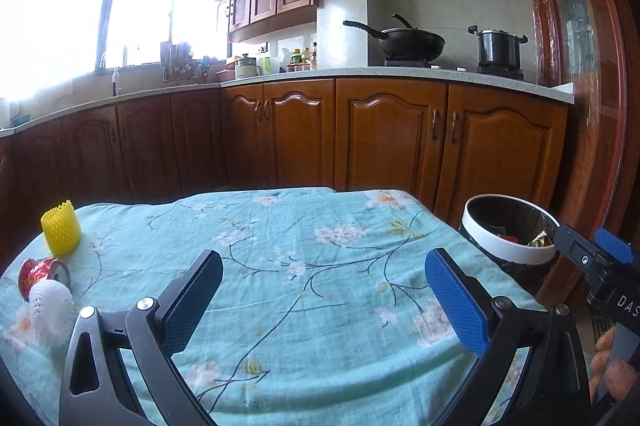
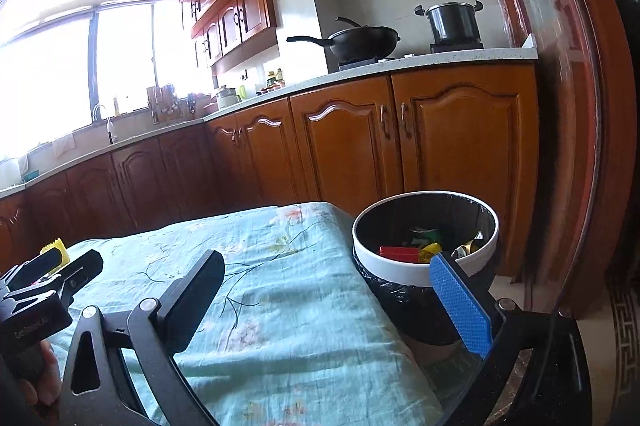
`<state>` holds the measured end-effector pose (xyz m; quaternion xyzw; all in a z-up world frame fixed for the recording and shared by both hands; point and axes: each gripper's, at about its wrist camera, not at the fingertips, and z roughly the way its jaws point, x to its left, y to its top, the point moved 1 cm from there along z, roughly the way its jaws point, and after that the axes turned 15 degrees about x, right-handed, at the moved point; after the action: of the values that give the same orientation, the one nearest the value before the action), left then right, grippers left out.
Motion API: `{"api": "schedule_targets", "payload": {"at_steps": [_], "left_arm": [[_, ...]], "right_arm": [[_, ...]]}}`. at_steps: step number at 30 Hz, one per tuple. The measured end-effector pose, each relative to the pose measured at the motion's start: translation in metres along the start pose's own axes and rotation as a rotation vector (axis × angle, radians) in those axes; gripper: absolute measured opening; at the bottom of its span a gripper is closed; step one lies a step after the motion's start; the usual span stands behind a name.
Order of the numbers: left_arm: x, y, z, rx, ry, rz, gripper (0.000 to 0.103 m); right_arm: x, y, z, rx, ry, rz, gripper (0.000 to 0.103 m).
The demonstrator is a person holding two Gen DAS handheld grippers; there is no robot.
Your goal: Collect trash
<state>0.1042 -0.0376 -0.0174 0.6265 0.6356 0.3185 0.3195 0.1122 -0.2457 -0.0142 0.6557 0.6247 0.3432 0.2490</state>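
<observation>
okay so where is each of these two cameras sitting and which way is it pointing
Left wrist: on the left gripper, open over the table, facing the stove counter; a hand shows at right.
Right wrist: on the right gripper, open at the table's right edge, facing the trash bin.
Shared: table, bin, yellow sleeve, cabinets.

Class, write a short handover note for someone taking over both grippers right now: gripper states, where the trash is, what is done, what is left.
Left gripper: open, empty, over the table.
Right gripper: open, empty, at the table's edge near the bin.
Bin: beside the table, already holding several pieces of trash.
Left to collect, all on the table's far left: yellow foam net, crushed red can, white foam net right in front of the can.
</observation>
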Motion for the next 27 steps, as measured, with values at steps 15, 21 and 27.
{"api": "schedule_targets", "payload": {"at_steps": [15, 21, 27], "left_arm": [[0.0042, 0.0063, 0.0029, 0.007, 0.021, 0.024, 0.102], [0.0067, 0.0054, 0.0025, -0.007, 0.020, 0.027, 0.102], [0.0105, 0.0031, 0.0025, -0.016, 0.007, 0.030, 0.102]], "right_arm": [[0.0012, -0.0006, 0.0000, 0.002, -0.003, -0.016, 0.103], [0.0051, 0.0006, -0.0033, -0.012, -0.004, -0.039, 0.103], [0.0051, 0.0015, -0.0027, -0.009, -0.001, -0.035, 0.103]]}}
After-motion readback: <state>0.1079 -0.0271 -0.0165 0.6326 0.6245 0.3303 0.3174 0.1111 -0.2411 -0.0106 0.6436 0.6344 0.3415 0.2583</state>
